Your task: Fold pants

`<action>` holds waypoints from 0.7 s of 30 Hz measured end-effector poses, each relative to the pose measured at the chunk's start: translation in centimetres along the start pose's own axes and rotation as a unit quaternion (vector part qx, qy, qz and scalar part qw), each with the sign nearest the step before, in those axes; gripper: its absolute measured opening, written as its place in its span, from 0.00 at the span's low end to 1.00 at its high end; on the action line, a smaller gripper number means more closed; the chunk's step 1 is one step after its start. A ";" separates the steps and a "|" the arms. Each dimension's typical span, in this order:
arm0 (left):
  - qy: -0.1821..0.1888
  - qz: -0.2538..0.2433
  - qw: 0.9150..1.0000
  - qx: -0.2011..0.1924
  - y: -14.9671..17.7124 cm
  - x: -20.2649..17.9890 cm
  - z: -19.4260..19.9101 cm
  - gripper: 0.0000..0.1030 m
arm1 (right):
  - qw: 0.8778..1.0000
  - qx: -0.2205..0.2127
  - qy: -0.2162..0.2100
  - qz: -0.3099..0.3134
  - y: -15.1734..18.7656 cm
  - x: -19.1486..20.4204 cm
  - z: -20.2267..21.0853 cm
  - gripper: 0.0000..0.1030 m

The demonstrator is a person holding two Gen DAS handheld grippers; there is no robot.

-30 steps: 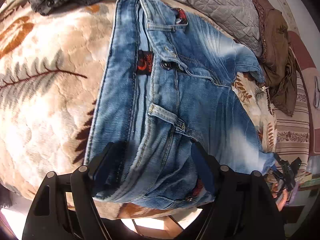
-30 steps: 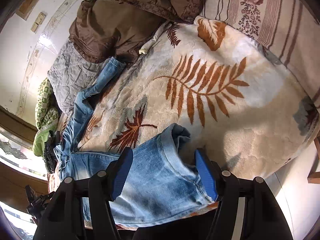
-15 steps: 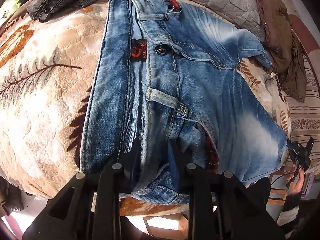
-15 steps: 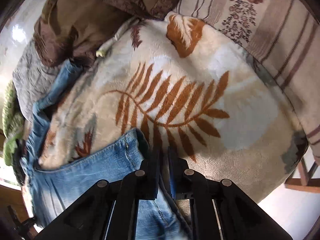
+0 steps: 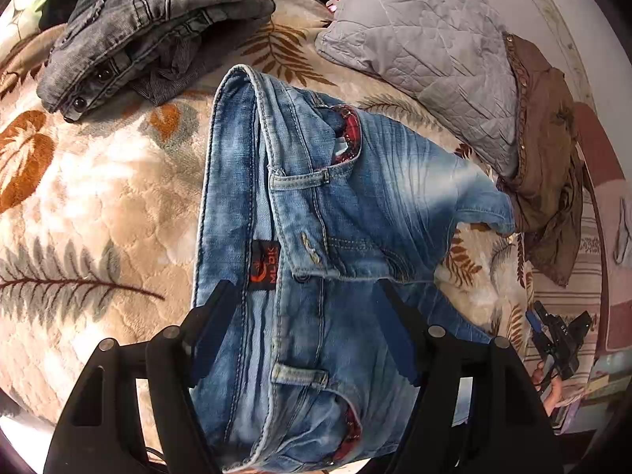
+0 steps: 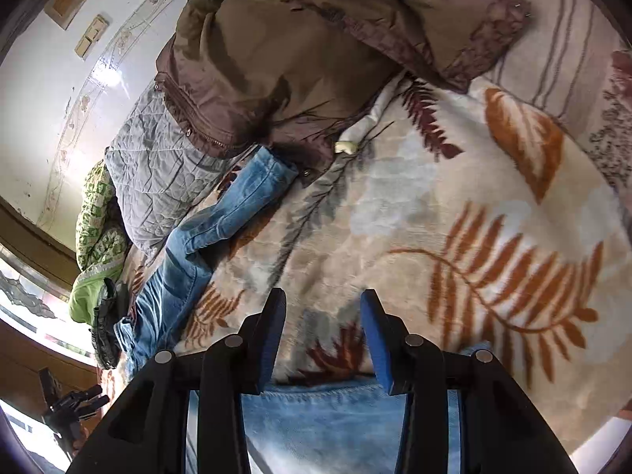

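Note:
Light blue jeans (image 5: 355, 205) lie on a leaf-patterned blanket (image 5: 98, 197), waistband and red inner label facing me in the left wrist view. My left gripper (image 5: 306, 316) hovers over the waistband. Its jaws are opening, and the denim lies below and between them without the pads pressing on it. In the right wrist view one jeans leg (image 6: 237, 205) stretches towards the far left. A hem edge of the jeans (image 6: 324, 414) lies just under the base of my right gripper (image 6: 324, 316). Its jaws are also opening, with only blanket showing between the fingertips.
Dark grey jeans (image 5: 150, 31) are piled at the far left of the bed. A grey quilted pad (image 5: 426, 47) and a brown jacket (image 5: 549, 158) lie beyond the blue jeans. The brown jacket (image 6: 296, 47) and a green cloth (image 6: 98, 213) border the blanket (image 6: 474, 197).
Both grippers were open, then shut on the denim half a second ago, and now stand open again. Each has drawn back and the denim has left the pads.

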State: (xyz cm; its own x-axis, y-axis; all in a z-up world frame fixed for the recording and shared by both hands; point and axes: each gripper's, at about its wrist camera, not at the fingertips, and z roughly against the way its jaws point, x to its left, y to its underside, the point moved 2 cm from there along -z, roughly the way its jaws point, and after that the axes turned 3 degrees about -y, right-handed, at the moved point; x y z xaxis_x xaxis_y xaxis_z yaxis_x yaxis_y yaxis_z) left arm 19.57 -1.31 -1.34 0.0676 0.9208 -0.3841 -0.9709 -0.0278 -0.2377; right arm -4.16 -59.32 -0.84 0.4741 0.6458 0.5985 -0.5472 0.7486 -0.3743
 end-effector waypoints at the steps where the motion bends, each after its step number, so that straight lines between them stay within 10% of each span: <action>1: 0.001 0.016 1.000 0.007 -0.9 0.1 -0.9 0.69 | 1.000 0.005 -0.013 -0.012 -0.8 0.7 -1.6 0.43; 4: 0.006 0.050 0.999 0.020 -2.5 0.2 -3.6 0.69 | 0.996 0.006 -0.058 -0.064 -3.7 2.2 -6.3 0.58; 11: -0.010 0.008 1.000 0.022 -3.1 -2.0 -6.3 0.62 | 0.983 0.013 -0.085 -0.159 -8.0 2.9 -18.0 0.58; 12: -0.022 -0.002 1.000 0.022 -3.2 -2.3 -6.3 0.46 | 0.981 0.025 -0.090 -0.168 -8.1 3.0 -19.3 0.50; 13: -0.024 -0.010 0.999 0.025 -3.1 -2.6 -6.2 0.27 | 0.982 0.031 -0.097 -0.160 -8.4 3.4 -19.9 0.03; 17: -0.040 -0.037 0.998 0.026 -2.5 -3.0 -6.0 0.23 | 0.985 -0.068 -0.152 -0.033 -10.2 6.8 -13.5 0.03; 21: -0.060 -0.043 0.997 0.033 -2.1 -2.9 -7.5 0.23 | 0.994 -0.024 -0.087 -0.058 -8.3 2.3 -12.1 0.04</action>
State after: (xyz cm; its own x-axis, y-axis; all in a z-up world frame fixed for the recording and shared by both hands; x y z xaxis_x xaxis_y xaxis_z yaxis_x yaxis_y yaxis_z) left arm 23.14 -6.83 -6.41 0.1276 0.9586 -0.2545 -0.9758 0.0755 -0.2051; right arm 9.75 -62.23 -4.94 0.4028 0.5222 0.7517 -0.4611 0.8252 -0.3262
